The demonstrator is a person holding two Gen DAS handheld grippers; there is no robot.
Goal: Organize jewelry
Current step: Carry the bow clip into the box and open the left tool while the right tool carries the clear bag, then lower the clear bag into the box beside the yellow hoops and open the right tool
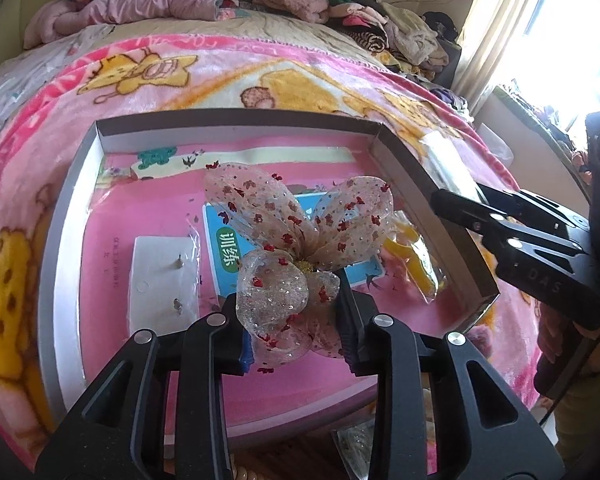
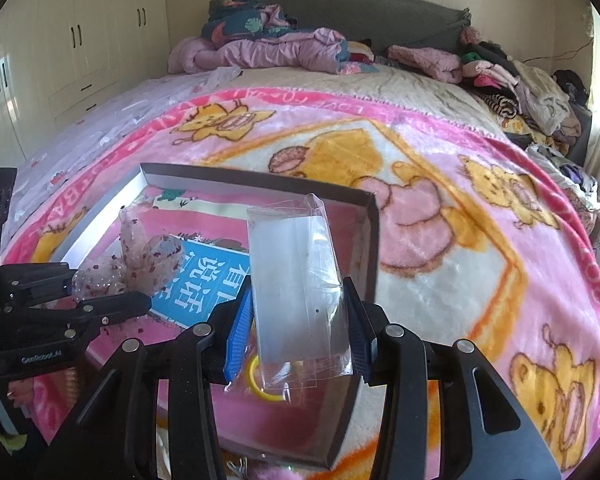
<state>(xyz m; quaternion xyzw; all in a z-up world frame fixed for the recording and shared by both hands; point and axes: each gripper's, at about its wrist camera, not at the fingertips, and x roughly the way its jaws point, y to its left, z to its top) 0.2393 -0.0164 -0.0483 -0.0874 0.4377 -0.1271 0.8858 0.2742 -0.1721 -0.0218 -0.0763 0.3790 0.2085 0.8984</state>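
our left gripper is closest to the lens in the left wrist view, its two black fingers clenched on a sheer hair bow dotted with small red flowers and silver specks. we hold the bow above the inside of a shallow cardboard box that sits on a pink cartoon blanket spread over the bed. on the pink floor of the box, left of the bow, lies a white earring card in a clear sleeve with two small studs on it. a blue booklet with white characters lies under the bow, and a clear packet with something yellow lies near the right wall of the box.

our right gripper grasps a clear plastic bag between its blue-padded fingers; the bag stands roughly upright, tilted a little, over the near right part of the box. we cannot tell what the bag holds. below it a yellow ring shows on the box floor. in the left wrist view the right gripper reaches in from the right edge, over the right wall of the box.

piled clothes and a pink quilt lie at the far end of the bed, with white wardrobes to the left.
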